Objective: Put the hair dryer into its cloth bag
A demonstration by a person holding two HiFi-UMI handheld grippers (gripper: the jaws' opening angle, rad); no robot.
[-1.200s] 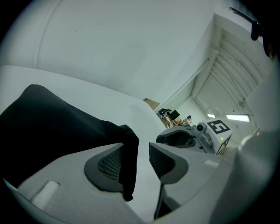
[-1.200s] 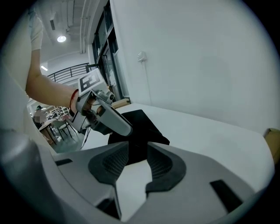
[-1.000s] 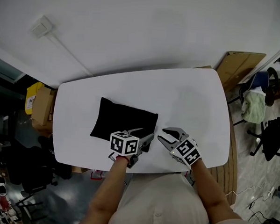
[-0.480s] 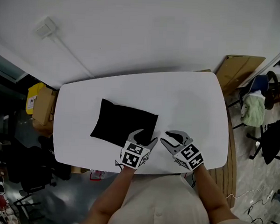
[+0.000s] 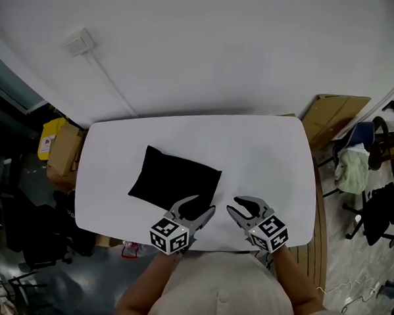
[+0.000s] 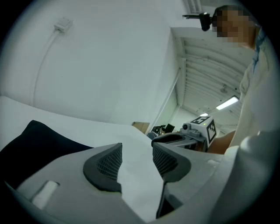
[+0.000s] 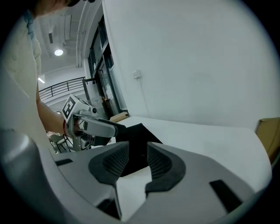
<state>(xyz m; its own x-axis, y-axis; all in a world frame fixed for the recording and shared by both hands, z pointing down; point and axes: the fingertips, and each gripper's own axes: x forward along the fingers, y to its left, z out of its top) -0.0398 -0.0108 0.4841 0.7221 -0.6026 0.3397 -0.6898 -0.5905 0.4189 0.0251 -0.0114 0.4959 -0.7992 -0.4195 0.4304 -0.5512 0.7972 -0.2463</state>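
Black cloth is all I can see of the job: the cloth bag [image 5: 174, 183] lies alone on the left half of the white bench [image 5: 270, 144], with its near corner just beyond my left gripper [image 5: 204, 204]. No hair dryer shows on the bench or in either gripper. The bag looks filled out rather than limp, so I judge the dryer is already inside, though I cannot see into it. My left gripper hangs over the near edge with its jaws wide and closing, and nothing is between them. My right gripper [image 5: 233, 207], just beside it, has its jaws partly apart and empty; the bag only shows through the gap, farther off. Little seems left, perhaps closing the bag's mouth, which I cannot make out.
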